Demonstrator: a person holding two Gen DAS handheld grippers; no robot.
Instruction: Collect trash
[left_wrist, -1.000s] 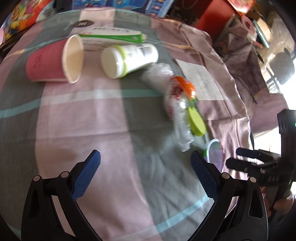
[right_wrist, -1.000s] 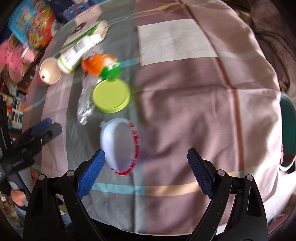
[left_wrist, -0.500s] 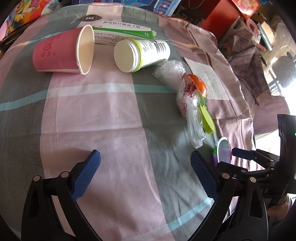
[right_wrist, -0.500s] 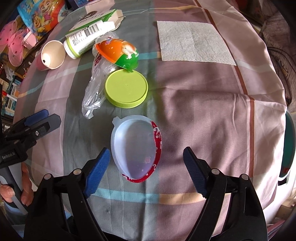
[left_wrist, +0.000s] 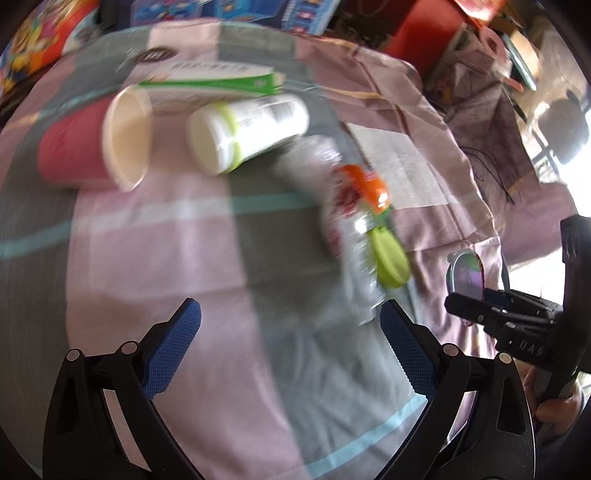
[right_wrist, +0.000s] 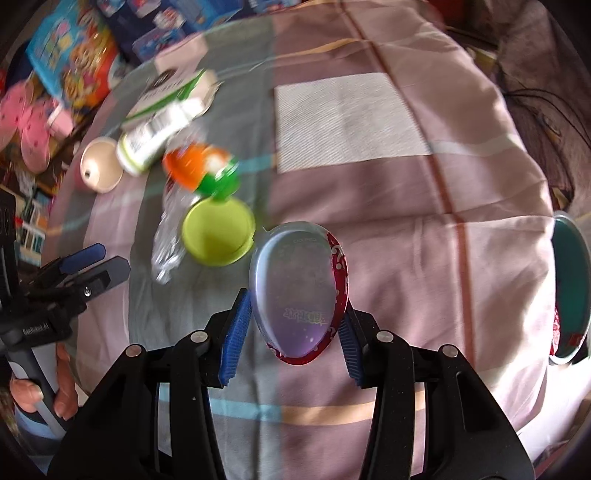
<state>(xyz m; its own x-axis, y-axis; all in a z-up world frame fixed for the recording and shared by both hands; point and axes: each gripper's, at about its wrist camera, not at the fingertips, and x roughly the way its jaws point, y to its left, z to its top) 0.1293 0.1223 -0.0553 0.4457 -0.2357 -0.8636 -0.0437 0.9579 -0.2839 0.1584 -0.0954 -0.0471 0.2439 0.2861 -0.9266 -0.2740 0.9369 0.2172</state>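
Observation:
My right gripper (right_wrist: 293, 326) has its jaws closing on a clear egg-shaped shell with a red rim (right_wrist: 291, 277). Both blue pads touch its sides, and it stands tilted up off the checked cloth (right_wrist: 406, 258). The left wrist view shows the same shell (left_wrist: 466, 271) upright in the right gripper (left_wrist: 476, 306). My left gripper (left_wrist: 288, 314) hangs open over bare cloth with nothing between its fingers. Beyond it lie a red paper cup (left_wrist: 81, 147), a white bottle (left_wrist: 247, 133), a green-and-white box (left_wrist: 214, 79), a clear wrapper (left_wrist: 347, 236), an orange-and-green egg half (left_wrist: 369, 188) and a lime lid (left_wrist: 391, 258).
A white napkin (right_wrist: 347, 122) lies flat on the far part of the cloth. A teal round container (right_wrist: 569, 288) sits past the table's right edge. Toy boxes (right_wrist: 74, 66) and pink slippers (right_wrist: 26, 125) crowd the floor beyond the far left edge.
The right jaws have narrowed from wide apart onto the egg-shaped shell, which has come up off the cloth. The left gripper stays open and has shifted slightly over the cloth.

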